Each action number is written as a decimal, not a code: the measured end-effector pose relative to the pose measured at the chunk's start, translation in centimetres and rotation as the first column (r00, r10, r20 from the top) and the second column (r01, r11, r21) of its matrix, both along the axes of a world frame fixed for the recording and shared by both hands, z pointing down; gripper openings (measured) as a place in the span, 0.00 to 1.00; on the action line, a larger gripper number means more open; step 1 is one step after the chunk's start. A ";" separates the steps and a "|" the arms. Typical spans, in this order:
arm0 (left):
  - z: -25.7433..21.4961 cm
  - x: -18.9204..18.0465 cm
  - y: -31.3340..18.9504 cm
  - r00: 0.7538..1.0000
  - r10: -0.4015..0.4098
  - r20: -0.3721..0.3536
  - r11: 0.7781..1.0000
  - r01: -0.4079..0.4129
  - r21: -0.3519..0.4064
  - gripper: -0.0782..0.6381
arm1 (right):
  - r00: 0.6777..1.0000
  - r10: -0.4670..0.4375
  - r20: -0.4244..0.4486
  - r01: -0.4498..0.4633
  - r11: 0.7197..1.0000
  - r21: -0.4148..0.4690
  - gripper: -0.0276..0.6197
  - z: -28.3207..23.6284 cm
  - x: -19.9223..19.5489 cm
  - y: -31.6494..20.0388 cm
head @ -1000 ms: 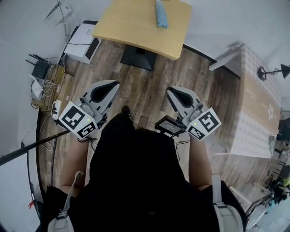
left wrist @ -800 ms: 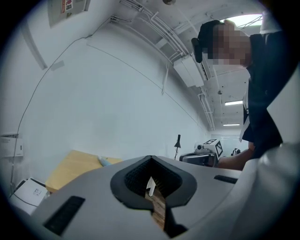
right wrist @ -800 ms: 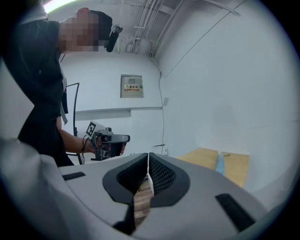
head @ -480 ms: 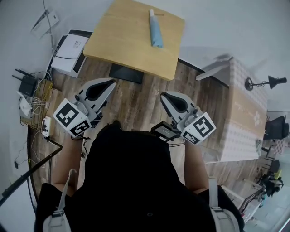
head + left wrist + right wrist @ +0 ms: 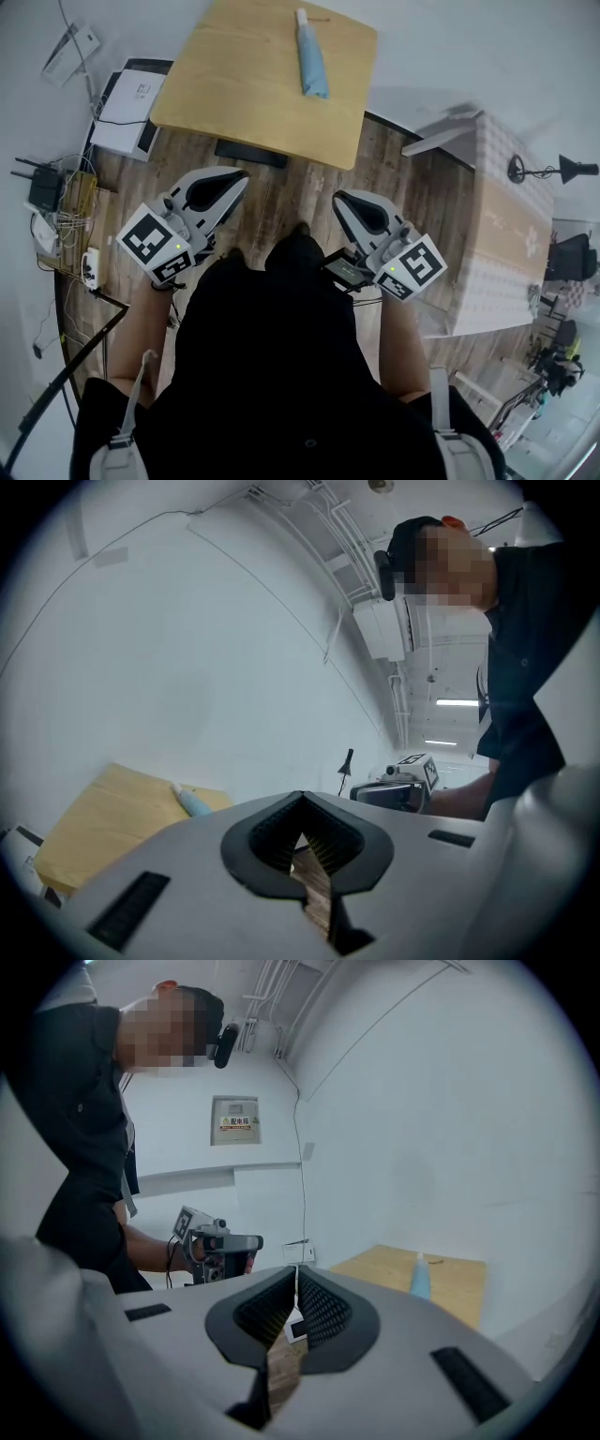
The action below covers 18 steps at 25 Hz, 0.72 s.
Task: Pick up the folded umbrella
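Note:
The folded umbrella [image 5: 309, 54] is light blue with a white tip and lies on the far part of a light wooden table [image 5: 244, 94]. Both grippers are held over the wood floor, short of the table's near edge. My left gripper [image 5: 234, 176] is shut with nothing in it, and so is my right gripper [image 5: 343, 199]. In the left gripper view the umbrella [image 5: 192, 802] shows beyond the shut left gripper [image 5: 300, 797], lying on the table [image 5: 94, 832]. The right gripper view has the umbrella [image 5: 420, 1279] to the right of the shut right gripper [image 5: 296, 1269].
A white printer [image 5: 129, 97] sits on the floor left of the table, with a router [image 5: 44, 187] and cables nearby. A long pale patterned table [image 5: 511, 234] runs along the right. The wooden table's black base [image 5: 248, 153] shows under its near edge. A black pole [image 5: 66, 375] leans at lower left.
The wooden table and umbrella have slid down and nearer in the head view as the person walked toward them. Both grippers travelled along, still shut.

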<state>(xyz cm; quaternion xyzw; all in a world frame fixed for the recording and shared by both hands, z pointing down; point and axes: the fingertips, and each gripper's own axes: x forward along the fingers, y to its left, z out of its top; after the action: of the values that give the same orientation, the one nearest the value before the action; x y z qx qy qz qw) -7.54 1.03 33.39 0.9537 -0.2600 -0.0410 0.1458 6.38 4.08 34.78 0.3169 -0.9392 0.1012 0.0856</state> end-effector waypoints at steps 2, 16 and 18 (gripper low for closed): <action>0.4 1.0 -1.2 1.000 -0.013 0.015 1.000 0.013 -0.012 0.12 | 1.000 -0.014 0.010 0.014 1.000 -0.001 0.07 0.3 1.0 -1.6; -3.0 10.4 -8.3 0.981 -0.191 0.041 0.982 0.191 0.013 0.12 | 0.981 -0.186 0.054 0.183 0.982 0.044 0.07 -2.2 9.9 -12.0; -2.8 11.1 -8.9 0.975 -0.215 0.054 0.977 0.215 0.007 0.12 | 0.978 -0.200 0.063 0.198 0.979 0.040 0.07 -1.9 11.0 -12.8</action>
<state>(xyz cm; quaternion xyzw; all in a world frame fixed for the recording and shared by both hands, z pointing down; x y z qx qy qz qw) 3.60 -7.88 30.57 0.9208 -0.3655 -0.0307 0.1327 17.34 -8.70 32.85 0.2190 -0.9701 0.0868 0.0583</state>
